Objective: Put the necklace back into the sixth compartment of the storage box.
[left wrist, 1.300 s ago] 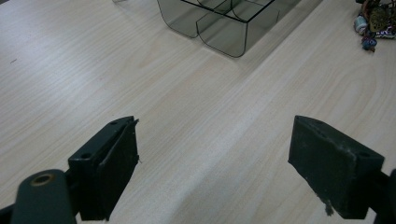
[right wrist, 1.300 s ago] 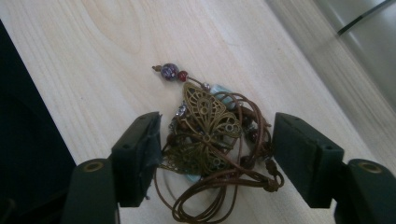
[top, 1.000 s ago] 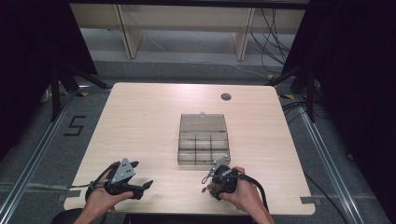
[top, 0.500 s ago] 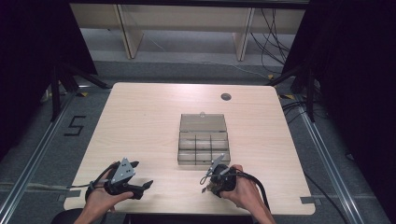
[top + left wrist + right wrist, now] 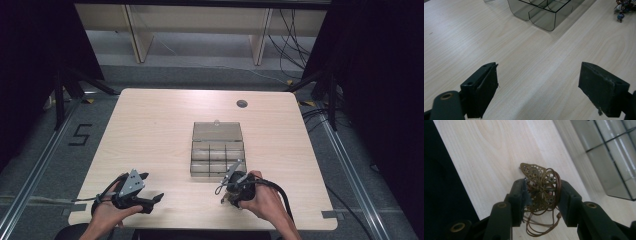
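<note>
Pickup done, stowing left: right gripper (image 5: 541, 192) clamps the filigree brass pendant (image 5: 540, 186) with cord just above the table's (image 5: 150, 130) near edge, beside the clear compartment box (image 5: 217, 150); left gripper (image 5: 539, 90) idle, jaws wide.

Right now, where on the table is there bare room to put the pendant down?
The right gripper is shut on the pendant. Bare wood lies left of the box up to the far edge, and between the two grippers along the near edge. It is tight where the right gripper sits against the box's near wall. The left gripper is open over bare wood.
</note>
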Tool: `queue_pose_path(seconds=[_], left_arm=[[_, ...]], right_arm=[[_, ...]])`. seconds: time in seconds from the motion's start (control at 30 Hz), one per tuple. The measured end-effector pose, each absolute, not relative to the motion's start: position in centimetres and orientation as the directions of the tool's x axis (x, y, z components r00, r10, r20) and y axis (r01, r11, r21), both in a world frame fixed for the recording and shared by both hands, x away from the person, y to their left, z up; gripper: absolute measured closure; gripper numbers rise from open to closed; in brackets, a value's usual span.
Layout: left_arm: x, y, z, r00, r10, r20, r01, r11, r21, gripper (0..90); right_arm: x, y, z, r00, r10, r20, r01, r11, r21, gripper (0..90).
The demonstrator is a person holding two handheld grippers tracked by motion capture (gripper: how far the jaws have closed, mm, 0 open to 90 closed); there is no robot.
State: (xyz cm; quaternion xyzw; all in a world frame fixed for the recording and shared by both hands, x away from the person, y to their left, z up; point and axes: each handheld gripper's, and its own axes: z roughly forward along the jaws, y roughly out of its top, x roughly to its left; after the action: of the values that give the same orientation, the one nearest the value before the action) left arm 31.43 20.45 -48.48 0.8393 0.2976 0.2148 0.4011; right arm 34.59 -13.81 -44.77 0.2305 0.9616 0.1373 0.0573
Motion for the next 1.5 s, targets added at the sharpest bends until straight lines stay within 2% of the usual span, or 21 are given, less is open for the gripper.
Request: queue_pose_path(seconds=[0.73,1.5], left_arm=[[31.6,20.4,-48.6,0.739,0.662,0.122,0.322,-0.507,0.800,15.1],[31.6,20.4,-48.6,0.732,0.671,0.114,0.333,-0.499,0.800,15.2]], right_arm=[[35.6,-14.3,-38.9,-0.895,0.435,-0.100,0.378,0.857,0.349,61.4],[38.6,-14.4,-33.5,-0.900,0.429,-0.080,0.376,0.854,0.359,61.5]])
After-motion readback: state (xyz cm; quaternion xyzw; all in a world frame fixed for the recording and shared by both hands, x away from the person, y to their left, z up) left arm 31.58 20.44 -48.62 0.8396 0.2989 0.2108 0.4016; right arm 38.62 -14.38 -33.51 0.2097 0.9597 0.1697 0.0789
